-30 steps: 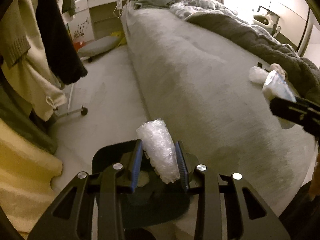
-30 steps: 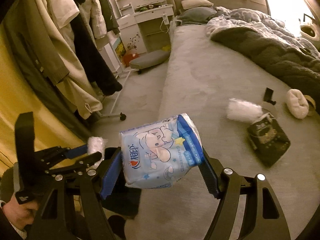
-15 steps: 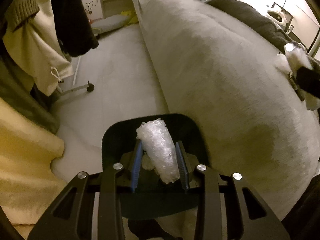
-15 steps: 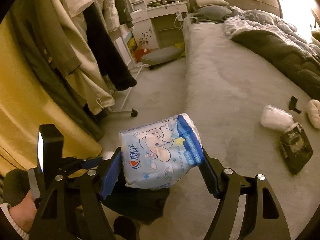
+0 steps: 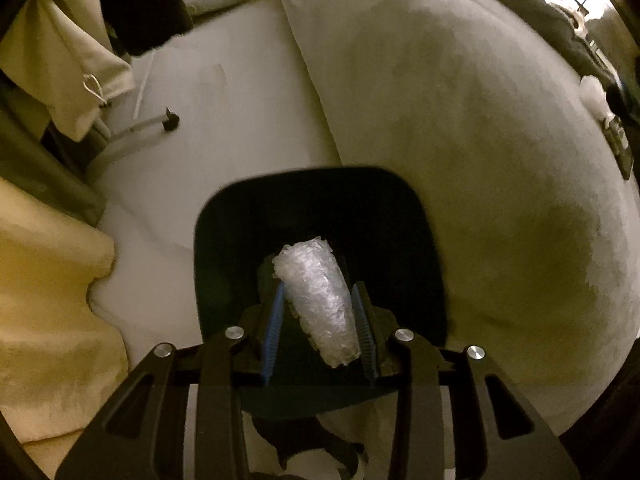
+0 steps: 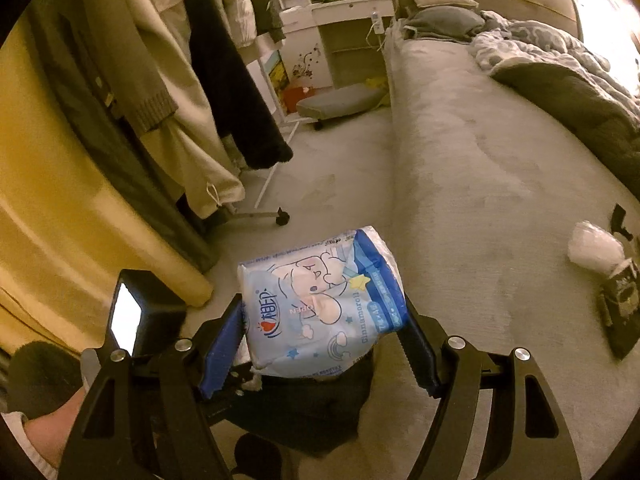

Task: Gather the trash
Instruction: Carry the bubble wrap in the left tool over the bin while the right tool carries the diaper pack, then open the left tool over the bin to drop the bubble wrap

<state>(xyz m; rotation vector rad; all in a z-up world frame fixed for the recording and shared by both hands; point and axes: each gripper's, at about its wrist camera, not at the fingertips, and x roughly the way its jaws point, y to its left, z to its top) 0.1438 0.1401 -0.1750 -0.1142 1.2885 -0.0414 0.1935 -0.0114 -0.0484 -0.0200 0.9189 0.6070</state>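
Observation:
My left gripper [image 5: 320, 320] is shut on a roll of clear bubble wrap [image 5: 318, 300] and holds it over the open mouth of a black trash bin [image 5: 224, 248] on the floor beside the bed. My right gripper [image 6: 324, 332] is shut on a light-blue tissue pack [image 6: 320, 308] with a cartoon print, held above the same bin [image 6: 316, 416], which shows dark below it. On the bed in the right wrist view lie a white crumpled wad [image 6: 592, 246] and a black wrapper [image 6: 620, 304]. The left gripper's body [image 6: 140, 320] shows at lower left there.
A grey bed [image 6: 480, 168] fills the right side. A clothes rack with hanging coats [image 6: 192, 92] and a wheeled base [image 6: 280, 216] stands to the left. A yellow curtain [image 6: 48, 208] hangs at far left. A white desk [image 6: 340, 20] and a grey cushion [image 6: 340, 100] are at the back.
My left gripper has moved forward and down with the bubble wrap until it is over the bin's mouth. My right gripper has drifted left with the tissue pack toward the bin.

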